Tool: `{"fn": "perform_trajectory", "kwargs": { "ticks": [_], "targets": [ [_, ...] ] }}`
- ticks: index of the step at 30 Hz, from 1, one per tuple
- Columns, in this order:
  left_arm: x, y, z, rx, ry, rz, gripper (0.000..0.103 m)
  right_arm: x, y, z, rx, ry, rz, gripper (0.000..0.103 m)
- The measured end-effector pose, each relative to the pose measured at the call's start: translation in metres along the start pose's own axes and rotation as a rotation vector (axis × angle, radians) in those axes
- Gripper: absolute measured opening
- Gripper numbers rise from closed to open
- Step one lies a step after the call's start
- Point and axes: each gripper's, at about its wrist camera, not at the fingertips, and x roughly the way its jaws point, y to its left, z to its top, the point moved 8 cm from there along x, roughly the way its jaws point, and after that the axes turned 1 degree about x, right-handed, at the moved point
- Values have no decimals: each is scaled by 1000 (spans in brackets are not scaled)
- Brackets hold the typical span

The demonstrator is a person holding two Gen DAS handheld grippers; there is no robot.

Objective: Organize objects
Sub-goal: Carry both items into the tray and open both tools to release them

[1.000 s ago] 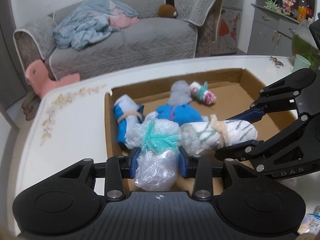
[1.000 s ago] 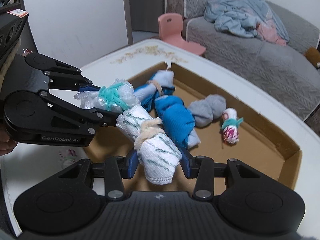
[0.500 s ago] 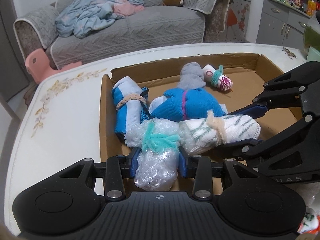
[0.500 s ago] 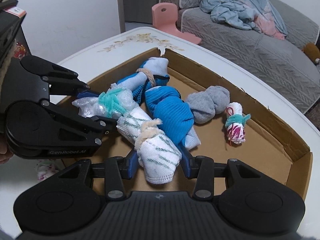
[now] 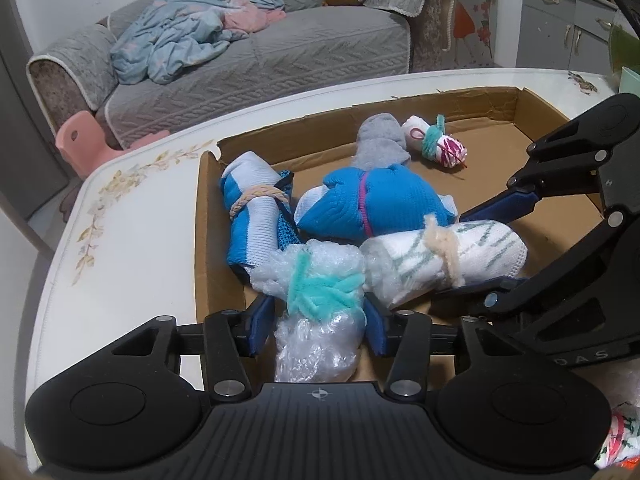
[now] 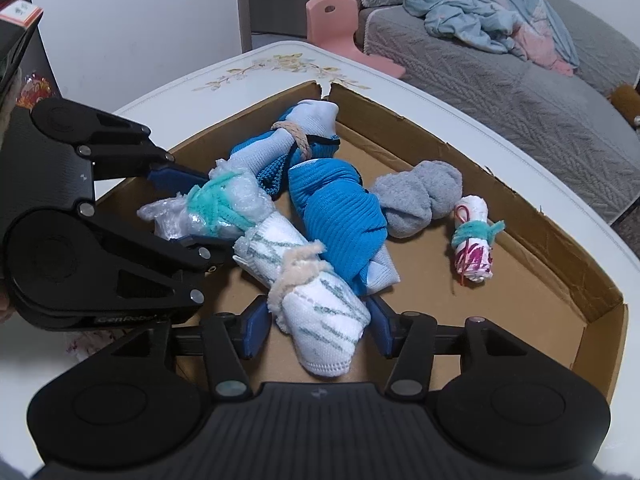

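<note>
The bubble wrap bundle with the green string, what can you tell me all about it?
The clear bubble-wrap bundle tied with teal fuzzy yarn is a crinkly roll, knotted around its middle. The left gripper has it pinched between blue fingers, over the near edge of the brown cardboard box. Its far end touches the white green-striped sock roll.

- Left wrist cam: sits low behind its own fingers, close over the near edge of the cardboard box (image 5: 208,216), facing twd the grey sofa (image 5: 256,52).
- Right wrist cam: same low spot behind its fingers, close over another edge of the box (image 6: 600,308), aimed at a torn box corner and the pink chair (image 6: 336,24).
- Shared: box interior w/ bundles, sofa, chair; each cam catches the other gripper from the side.
</note>
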Motion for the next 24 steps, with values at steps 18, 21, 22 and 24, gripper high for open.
{"fn": "perform_trajectory", "kwargs": {
  "ticks": [18,21,22,24],
  "targets": [
    [-9,-1,3,12,1,52,77,-5,-7,-2,-15,16,-25,59],
    [-14,0,3,-7,-2,41,79,-9,-9,-2,-9,9,-25,65],
    [-16,0,3,-9,-4,42,80,-10,-10,-2,-10,7,-26,66],
    [-21,-2,4,-4,-11,49,80,-12,-9,-2,-14,3,-24,67]
  ]
}}
